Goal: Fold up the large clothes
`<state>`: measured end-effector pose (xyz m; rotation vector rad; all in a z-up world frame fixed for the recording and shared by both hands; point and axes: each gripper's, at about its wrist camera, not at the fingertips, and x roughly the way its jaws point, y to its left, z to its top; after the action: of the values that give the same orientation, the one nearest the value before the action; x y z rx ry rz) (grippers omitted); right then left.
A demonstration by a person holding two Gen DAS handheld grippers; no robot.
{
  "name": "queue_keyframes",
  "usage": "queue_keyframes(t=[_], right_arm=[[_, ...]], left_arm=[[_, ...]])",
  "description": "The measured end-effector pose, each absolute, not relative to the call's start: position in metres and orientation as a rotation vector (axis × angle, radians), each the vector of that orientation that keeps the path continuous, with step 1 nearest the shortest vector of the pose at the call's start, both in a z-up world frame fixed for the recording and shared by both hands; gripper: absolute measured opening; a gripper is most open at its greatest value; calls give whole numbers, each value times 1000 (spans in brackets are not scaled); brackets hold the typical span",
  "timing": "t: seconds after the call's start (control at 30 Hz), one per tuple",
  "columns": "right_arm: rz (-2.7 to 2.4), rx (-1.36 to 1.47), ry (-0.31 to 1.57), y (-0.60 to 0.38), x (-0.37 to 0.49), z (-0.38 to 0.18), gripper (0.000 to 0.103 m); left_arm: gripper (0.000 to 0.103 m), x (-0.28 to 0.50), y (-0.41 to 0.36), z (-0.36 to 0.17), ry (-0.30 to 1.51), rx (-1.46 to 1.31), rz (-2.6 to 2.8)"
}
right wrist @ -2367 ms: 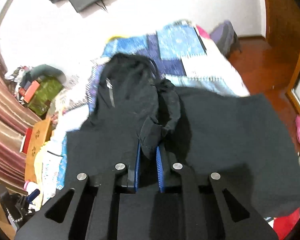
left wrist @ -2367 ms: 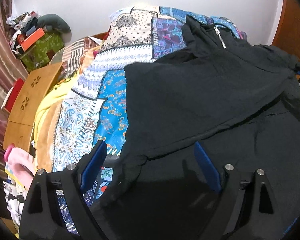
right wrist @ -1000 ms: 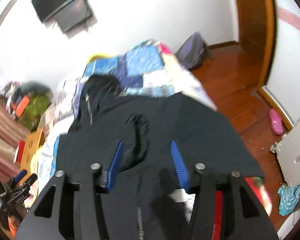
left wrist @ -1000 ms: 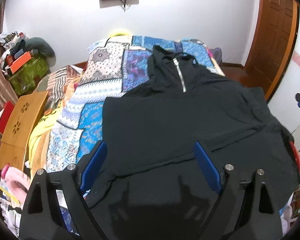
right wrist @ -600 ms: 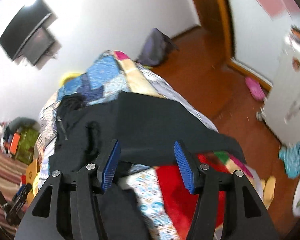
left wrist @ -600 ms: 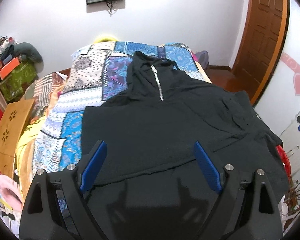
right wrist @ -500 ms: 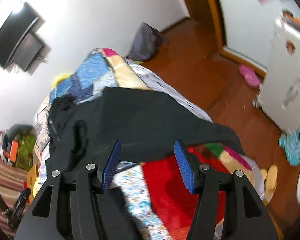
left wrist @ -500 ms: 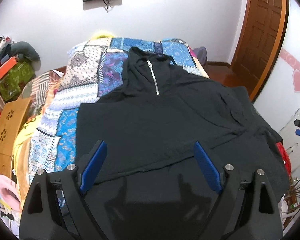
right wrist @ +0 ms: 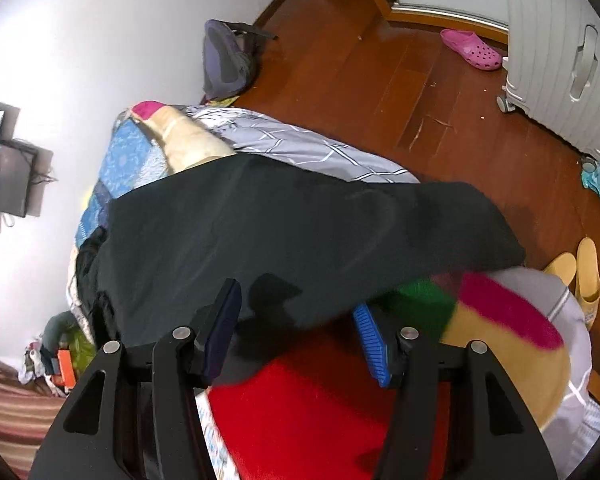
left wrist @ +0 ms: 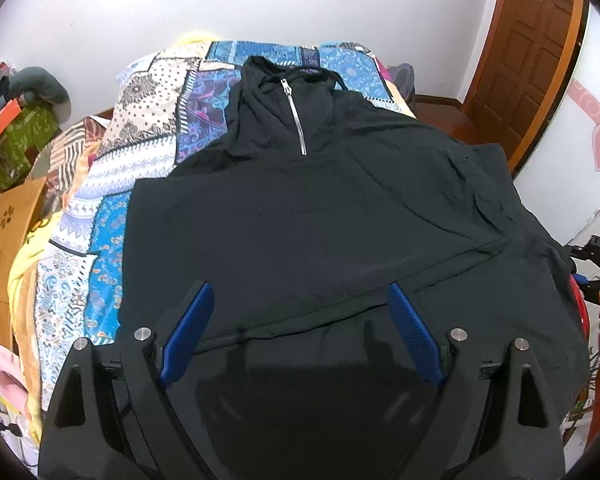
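A large black half-zip top (left wrist: 300,208) lies spread, collar at the far end, on the patchwork quilt (left wrist: 148,160) of a bed. My left gripper (left wrist: 300,320) hovers open over its near hem, its blue pads wide apart and touching nothing. In the right wrist view the top's side (right wrist: 260,232) drapes over the bed's right edge. My right gripper (right wrist: 296,332) is open just above that dark hem, which shows between the fingers without being pinched. The right gripper (left wrist: 592,268) and a hand also show at the right edge of the left wrist view.
A red and multicoloured blanket (right wrist: 308,408) lies under the hem. On the wooden floor are a pink clog (right wrist: 472,50), yellow slippers (right wrist: 580,276), a white suitcase (right wrist: 560,72) and a backpack (right wrist: 224,60). A low wooden table (left wrist: 8,224) stands left of the bed.
The right gripper has let go of the black fabric it pinched, opened, rolled and swung down to the bed's right edge. The left gripper stayed open and shifted toward the hem's middle.
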<state>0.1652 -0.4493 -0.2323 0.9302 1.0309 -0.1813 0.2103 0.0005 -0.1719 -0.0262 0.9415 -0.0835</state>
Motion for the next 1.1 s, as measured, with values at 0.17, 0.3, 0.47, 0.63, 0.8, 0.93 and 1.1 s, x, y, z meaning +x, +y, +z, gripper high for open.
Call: queue_keyframes(t=[0.17, 0.3, 0.47, 0.63, 0.8, 0.93, 1.1], right_arm=[[-214, 894, 1034, -452, 176, -234, 52], [-233, 844, 1002, -451, 178, -224, 25], [-202, 829, 913, -449, 178, -192, 12], [-113, 717, 786, -422, 183, -124, 10], [39, 631, 699, -370, 194, -68, 9], [161, 538, 673, -318, 197, -44, 9], [318, 374, 704, -240, 199, -46, 9]], left_arm=[[88, 211, -3, -177, 950, -14, -84], [88, 211, -1, -177, 949, -5, -80], [88, 210, 10, -177, 945, -42, -78], [88, 207, 19, -175, 935, -60, -75], [88, 204, 30, -172, 917, -93, -72], [88, 201, 37, -166, 899, -133, -80], [88, 198, 45, -162, 881, -142, -75]])
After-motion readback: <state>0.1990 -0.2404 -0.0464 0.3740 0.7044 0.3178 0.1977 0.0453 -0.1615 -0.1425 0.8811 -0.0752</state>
